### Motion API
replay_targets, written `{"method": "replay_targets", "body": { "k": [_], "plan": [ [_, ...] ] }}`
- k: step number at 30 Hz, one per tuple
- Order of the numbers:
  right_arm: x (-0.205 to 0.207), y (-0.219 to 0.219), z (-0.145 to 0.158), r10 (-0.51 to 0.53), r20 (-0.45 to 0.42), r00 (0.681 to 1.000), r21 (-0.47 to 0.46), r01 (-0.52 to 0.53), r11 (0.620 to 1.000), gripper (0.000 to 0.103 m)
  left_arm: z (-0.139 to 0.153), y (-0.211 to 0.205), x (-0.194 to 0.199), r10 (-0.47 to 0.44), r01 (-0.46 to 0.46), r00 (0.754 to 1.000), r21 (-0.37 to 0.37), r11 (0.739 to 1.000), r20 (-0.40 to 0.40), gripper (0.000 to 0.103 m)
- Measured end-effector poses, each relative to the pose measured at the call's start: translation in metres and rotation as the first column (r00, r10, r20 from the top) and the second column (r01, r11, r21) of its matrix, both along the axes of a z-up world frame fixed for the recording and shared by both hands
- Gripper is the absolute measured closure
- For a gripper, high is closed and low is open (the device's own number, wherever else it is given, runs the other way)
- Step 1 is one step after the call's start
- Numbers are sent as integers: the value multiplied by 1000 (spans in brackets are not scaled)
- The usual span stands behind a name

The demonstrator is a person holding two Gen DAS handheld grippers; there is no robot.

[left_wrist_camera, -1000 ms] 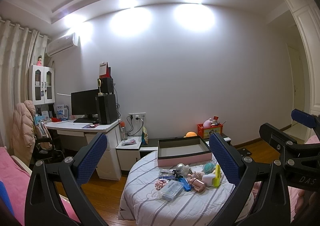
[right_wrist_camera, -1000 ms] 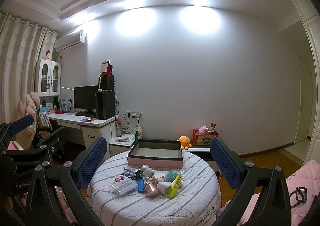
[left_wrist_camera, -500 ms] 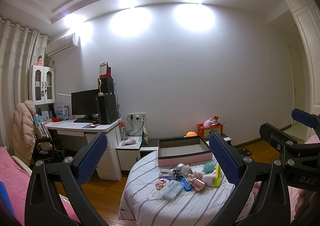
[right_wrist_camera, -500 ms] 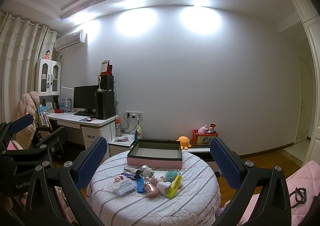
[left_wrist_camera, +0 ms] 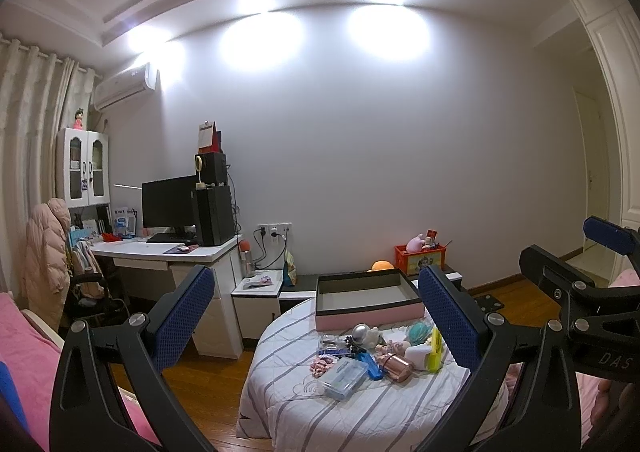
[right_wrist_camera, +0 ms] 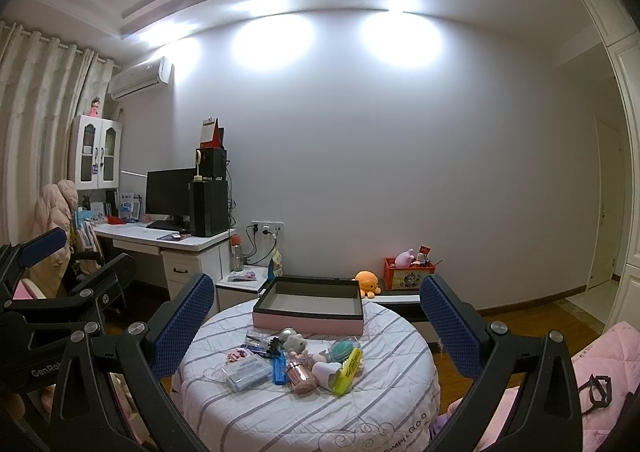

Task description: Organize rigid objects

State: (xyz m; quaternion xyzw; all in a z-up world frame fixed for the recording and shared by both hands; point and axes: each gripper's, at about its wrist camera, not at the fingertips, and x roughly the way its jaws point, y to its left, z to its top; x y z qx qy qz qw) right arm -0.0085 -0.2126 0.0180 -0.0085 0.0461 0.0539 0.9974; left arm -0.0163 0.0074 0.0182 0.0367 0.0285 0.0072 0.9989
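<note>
A white desk (right_wrist_camera: 168, 238) with a dark monitor (right_wrist_camera: 170, 191) stood against the far wall, well behind a round table (right_wrist_camera: 304, 408) under striped cloth. On it sat an open pink box (right_wrist_camera: 308, 322), and just before it a heap of small objects (right_wrist_camera: 296, 360): clear case, rose-gold bottle, yellow highlighter. The left gripper (left_wrist_camera: 316, 316) and right gripper (right_wrist_camera: 316, 316) hung well short of them, fingers spread, holding nothing.
</note>
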Motion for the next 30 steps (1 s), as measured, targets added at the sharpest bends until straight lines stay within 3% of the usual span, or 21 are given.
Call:
{"method": "replay_targets", "body": {
  "k": [18, 26, 30],
  "plan": [
    [21, -3, -20, -20, -37, 999, -4, 20, 1000, 0, -28, -11, 37, -15, 17, 999, 38, 999, -35, 0],
    [67, -10, -51, -35, -105, 994, 9, 36, 999, 0, -66, -15, 89, -80, 82, 993, 16, 997, -89, 0],
    [95, -20, -76, -53, -157, 986, 31, 58, 998, 0, -100, -17, 129, -118, 120, 978, 3, 993, -171, 0]
  ]
}}
